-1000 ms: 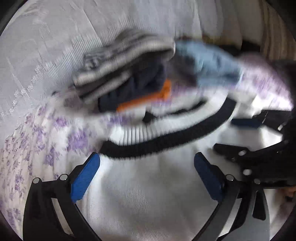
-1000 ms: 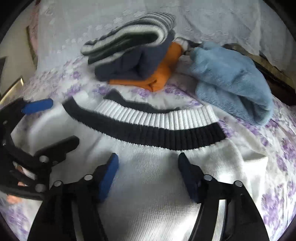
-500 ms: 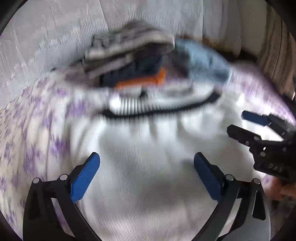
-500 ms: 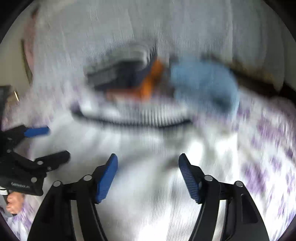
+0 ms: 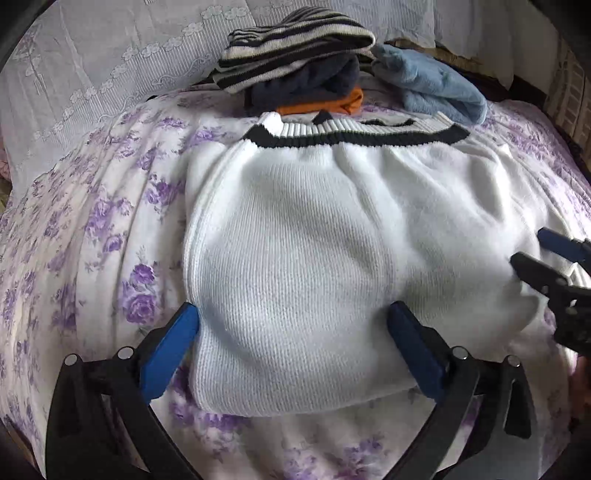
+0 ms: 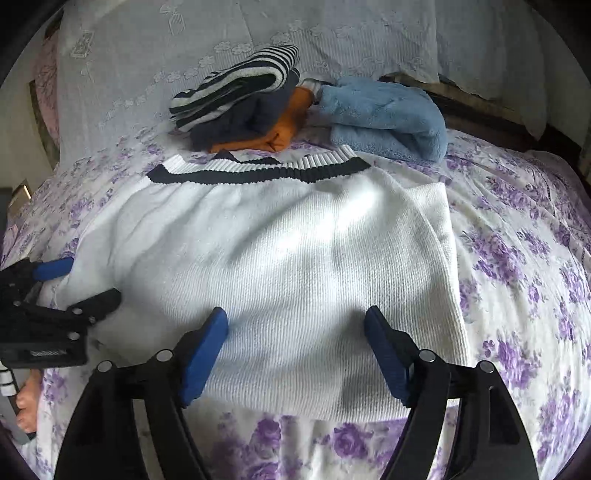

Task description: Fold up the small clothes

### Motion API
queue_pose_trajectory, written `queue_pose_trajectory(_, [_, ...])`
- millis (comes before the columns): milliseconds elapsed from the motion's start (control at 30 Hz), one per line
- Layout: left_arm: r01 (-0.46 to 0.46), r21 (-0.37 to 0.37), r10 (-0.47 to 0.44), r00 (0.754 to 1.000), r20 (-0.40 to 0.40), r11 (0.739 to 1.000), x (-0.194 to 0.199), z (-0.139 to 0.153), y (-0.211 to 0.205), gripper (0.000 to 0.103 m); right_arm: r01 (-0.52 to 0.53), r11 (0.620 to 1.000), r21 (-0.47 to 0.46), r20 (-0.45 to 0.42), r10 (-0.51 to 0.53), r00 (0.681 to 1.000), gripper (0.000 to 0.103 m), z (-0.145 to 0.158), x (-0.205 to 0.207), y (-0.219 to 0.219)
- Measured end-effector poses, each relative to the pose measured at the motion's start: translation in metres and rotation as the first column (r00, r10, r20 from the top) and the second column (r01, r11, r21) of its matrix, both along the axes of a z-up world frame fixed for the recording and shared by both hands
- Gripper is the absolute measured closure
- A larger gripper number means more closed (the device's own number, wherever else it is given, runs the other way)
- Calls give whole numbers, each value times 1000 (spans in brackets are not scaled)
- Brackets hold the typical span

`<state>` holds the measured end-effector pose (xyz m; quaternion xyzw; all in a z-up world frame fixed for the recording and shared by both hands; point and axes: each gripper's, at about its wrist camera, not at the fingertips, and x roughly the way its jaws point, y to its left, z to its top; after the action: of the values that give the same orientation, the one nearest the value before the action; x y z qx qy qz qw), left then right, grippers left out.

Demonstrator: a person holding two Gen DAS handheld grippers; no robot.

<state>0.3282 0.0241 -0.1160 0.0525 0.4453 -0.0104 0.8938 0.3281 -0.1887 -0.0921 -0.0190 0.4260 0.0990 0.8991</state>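
A white knit sweater [image 5: 314, 258] with a black-and-white ribbed band [image 5: 354, 138] at its far edge lies folded on the floral bedspread [image 5: 92, 240]. My left gripper [image 5: 291, 347] is open over the sweater's near left part, and its blue pads do not press the cloth. In the right wrist view my right gripper [image 6: 295, 350] hangs over the sweater's [image 6: 280, 258] near right part. Its jaws are opening, with only the knit below and between them. Each gripper shows in the other's view: the right gripper [image 5: 546, 258] at the right edge, the left gripper [image 6: 70, 284] at the left.
Behind the sweater sits a pile of folded clothes [image 6: 240, 96]: striped on top, navy and orange under it. A fluffy blue garment [image 6: 384, 114] lies to its right. White lace bedding [image 6: 258, 29] rises at the back. A person's hand [image 6: 27, 406] holds the left gripper.
Both grippers have drawn back from the black band to the sweater's near edge, so more of the white knit shows. The right jaws stand a little wider.
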Motion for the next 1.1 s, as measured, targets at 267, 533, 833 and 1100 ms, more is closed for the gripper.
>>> queue_pose_trajectory(267, [-45, -93, 41, 998, -44, 995, -14, 0, 15, 4, 110, 987, 117, -57, -104, 993, 22, -5, -18, -36])
queue_pose_trajectory(533, [-57, -103, 56, 998, -9, 993, -15, 8, 18, 4, 125, 975, 185, 74, -141, 987, 20, 31, -21, -44])
queue_pose_trajectory(833, [-119, -203, 115, 993, -30, 972, 25, 1, 49, 4, 152, 985, 81, 16, -153, 988, 18, -4, 31, -41])
queue_pose_trajectory(1100, [-110, -51, 115, 989, 89, 993, 7, 17, 30, 4, 129, 988, 87, 139, -140, 980, 19, 23, 2, -40])
